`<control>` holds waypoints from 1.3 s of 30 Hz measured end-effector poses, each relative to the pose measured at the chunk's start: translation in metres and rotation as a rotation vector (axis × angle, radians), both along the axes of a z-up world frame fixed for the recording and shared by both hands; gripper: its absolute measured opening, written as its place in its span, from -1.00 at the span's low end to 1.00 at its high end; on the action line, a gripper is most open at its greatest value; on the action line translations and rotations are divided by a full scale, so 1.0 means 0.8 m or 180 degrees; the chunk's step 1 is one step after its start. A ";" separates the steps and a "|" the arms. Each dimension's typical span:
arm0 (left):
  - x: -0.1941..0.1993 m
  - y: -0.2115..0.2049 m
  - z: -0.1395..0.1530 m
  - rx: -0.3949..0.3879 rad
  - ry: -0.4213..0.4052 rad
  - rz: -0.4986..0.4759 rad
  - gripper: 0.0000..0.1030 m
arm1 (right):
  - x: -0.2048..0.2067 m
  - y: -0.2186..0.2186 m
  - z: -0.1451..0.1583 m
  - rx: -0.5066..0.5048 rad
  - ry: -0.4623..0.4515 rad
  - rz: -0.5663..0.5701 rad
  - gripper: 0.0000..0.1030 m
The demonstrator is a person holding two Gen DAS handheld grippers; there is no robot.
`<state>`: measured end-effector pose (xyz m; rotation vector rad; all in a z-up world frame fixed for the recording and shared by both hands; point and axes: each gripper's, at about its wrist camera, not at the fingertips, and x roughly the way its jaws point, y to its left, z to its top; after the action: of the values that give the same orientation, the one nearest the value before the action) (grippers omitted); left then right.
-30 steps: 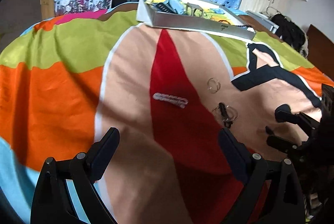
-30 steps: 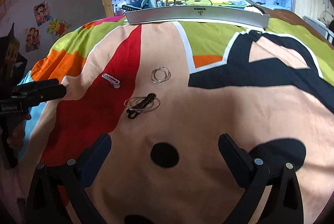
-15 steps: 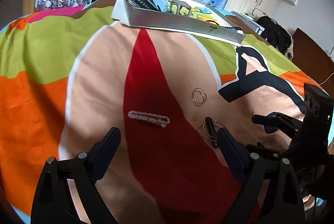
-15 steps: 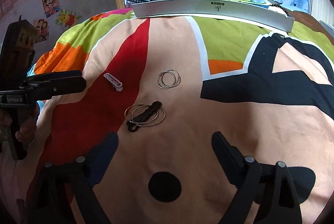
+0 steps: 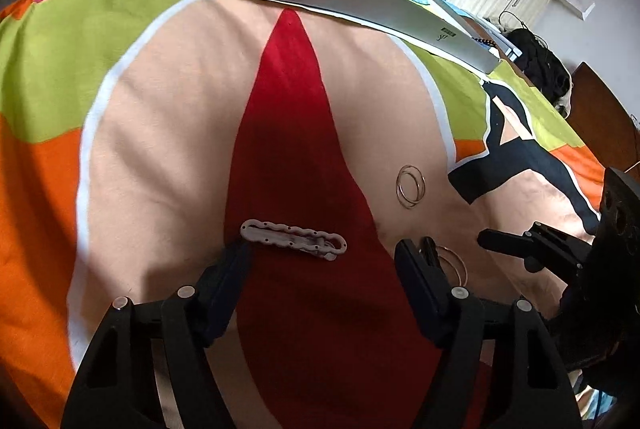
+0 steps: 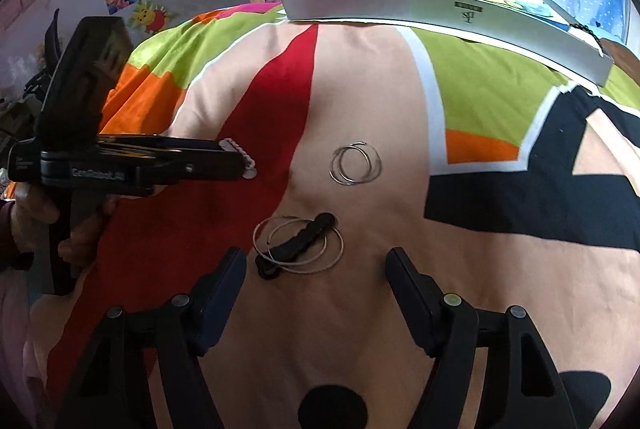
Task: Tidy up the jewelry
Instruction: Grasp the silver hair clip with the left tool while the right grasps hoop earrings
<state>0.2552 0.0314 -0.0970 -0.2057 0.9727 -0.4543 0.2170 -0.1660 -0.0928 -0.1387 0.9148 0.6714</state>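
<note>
Bedspread (image 5: 168, 101) carries hair clip (image 5: 294, 239), hoops (image 6: 355, 163), tray (image 6: 440, 13).

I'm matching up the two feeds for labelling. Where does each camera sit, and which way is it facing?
Left wrist: on the left gripper, facing the silver hair clip on the bedspread; own fingers, right gripper's tips visible.
Right wrist: on the right gripper, facing the black clip; a hand shows.
Shared: small hoops, tray.

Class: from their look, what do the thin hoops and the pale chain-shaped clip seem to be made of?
Thin hoops: probably metal wire, silvery, with fine bright glints. Pale chain-shaped clip: matte grey-white with little shine, perhaps plastic or coated metal; the look leaves it open.
</note>
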 end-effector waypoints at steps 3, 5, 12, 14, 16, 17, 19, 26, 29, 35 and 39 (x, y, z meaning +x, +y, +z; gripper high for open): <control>0.011 0.002 -0.005 -0.0033 0.0062 0.0054 0.32 | 0.004 0.004 -0.003 -0.0049 -0.0011 0.0038 0.21; 0.016 0.004 -0.006 -0.0040 0.0091 0.0093 0.29 | 0.006 0.007 -0.004 -0.0077 -0.0015 0.0062 0.15; 0.026 0.006 -0.009 0.0129 0.0106 0.0222 -0.07 | 0.015 0.015 -0.011 -0.0193 0.0042 0.0122 0.00; 0.026 0.008 -0.010 0.0170 0.0105 0.0260 -0.21 | 0.018 0.016 -0.012 -0.0213 0.0052 0.0118 -0.15; 0.026 0.012 -0.011 0.0159 0.0110 0.0267 -0.27 | 0.021 0.017 -0.014 -0.0231 0.0062 0.0106 -0.23; 0.025 0.013 -0.011 0.0157 0.0108 0.0262 -0.27 | 0.021 0.017 -0.014 -0.0231 0.0062 0.0092 -0.27; 0.022 0.014 -0.010 0.0183 0.0092 0.0235 -0.30 | 0.024 0.016 -0.014 -0.0223 0.0056 0.0043 -0.38; 0.017 0.011 -0.013 0.0092 0.0165 0.0028 -0.74 | 0.046 0.002 -0.018 -0.0103 0.0123 -0.0216 -0.92; 0.015 0.012 -0.014 0.0077 0.0181 0.0006 -0.76 | 0.051 0.004 -0.019 -0.0117 0.0102 -0.0257 -0.93; 0.014 0.014 -0.012 0.0064 0.0184 0.0010 -0.76 | 0.051 0.006 -0.014 -0.0121 0.0050 -0.0283 -0.86; 0.017 0.009 -0.012 0.0064 0.0185 0.0010 -0.76 | 0.061 0.011 -0.017 -0.0200 0.0071 -0.0308 -0.86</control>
<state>0.2692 0.0385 -0.1062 -0.2033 1.0333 -0.4375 0.2659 -0.1576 -0.1061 -0.1423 0.9584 0.5556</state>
